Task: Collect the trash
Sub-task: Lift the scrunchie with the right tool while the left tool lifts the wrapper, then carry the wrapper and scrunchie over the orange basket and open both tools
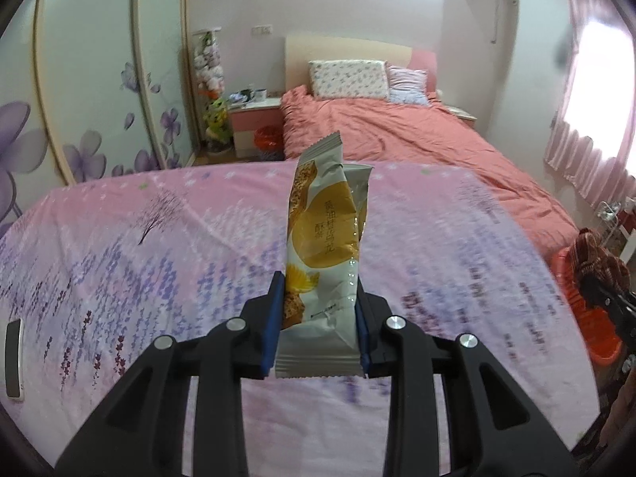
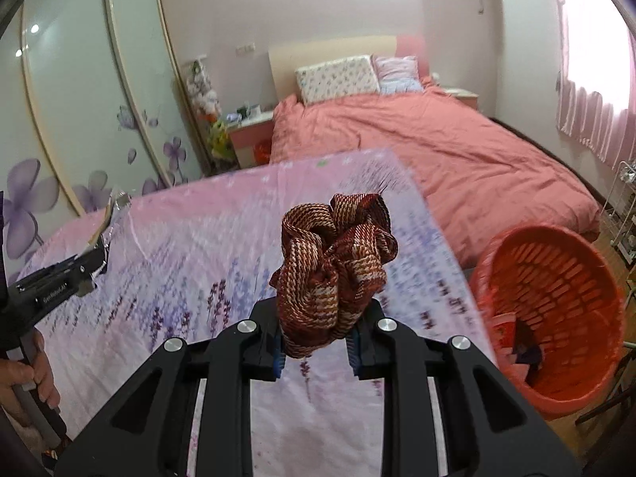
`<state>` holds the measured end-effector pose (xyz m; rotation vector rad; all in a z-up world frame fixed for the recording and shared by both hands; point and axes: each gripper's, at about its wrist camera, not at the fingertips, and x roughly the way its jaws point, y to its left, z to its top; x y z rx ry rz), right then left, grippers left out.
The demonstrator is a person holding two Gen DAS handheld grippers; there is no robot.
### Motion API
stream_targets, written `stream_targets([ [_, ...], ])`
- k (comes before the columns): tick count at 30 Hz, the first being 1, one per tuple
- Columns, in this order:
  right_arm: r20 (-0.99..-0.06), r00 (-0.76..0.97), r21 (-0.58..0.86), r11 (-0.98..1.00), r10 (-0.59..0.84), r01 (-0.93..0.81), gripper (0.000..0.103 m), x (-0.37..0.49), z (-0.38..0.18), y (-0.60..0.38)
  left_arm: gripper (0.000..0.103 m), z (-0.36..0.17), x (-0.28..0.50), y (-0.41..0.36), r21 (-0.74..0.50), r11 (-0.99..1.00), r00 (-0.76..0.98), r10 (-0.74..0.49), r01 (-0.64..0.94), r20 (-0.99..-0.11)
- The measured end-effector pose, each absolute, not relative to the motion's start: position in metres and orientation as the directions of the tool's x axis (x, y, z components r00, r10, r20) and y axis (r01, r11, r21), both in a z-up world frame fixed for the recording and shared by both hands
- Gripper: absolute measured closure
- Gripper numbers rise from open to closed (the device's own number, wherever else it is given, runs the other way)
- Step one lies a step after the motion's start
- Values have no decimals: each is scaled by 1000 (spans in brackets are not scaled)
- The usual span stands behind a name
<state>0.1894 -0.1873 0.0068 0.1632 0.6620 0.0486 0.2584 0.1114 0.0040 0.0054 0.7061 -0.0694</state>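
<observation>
My left tool (image 1: 320,318) is clamped on the lower part of a wrapper (image 1: 324,246), its long axis standing up and away from me above the surface (image 1: 159,238). My right tool (image 2: 316,342) grips a bunched ribbon (image 2: 336,262). The bin (image 2: 556,318) sits low, off the surface's right edge, so I judge the right hand nearer and best placed to drop first.

Pink lavender-print sheet (image 1: 159,238) covers the surface; phone-like device (image 1: 14,363) lies at its left edge.
</observation>
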Motion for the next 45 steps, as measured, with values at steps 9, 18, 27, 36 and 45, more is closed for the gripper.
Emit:
stream_targets([
  [9,-568,821,175,983,49,63,79,164,23,-221,72,29,236,39,-22,983,767,-157,183,-622],
  [18,-531,848,190,975,3,115,79,143,32,-258,72,42,223,-27,-39,953,753,-261,299,-604],
  [27,-514,855,219,953,-69,209,79,127,30,-312,72,42,213,-110,-77,896,696,-391,437,-603],
  [36,-524,843,277,911,-122,304,79,124,19,-362,72,22,206,-192,-107,827,607,-486,552,-628],
  [45,-565,818,345,868,-111,356,75,135,-5,-400,70,-14,213,-256,-122,783,522,-512,610,-682],
])
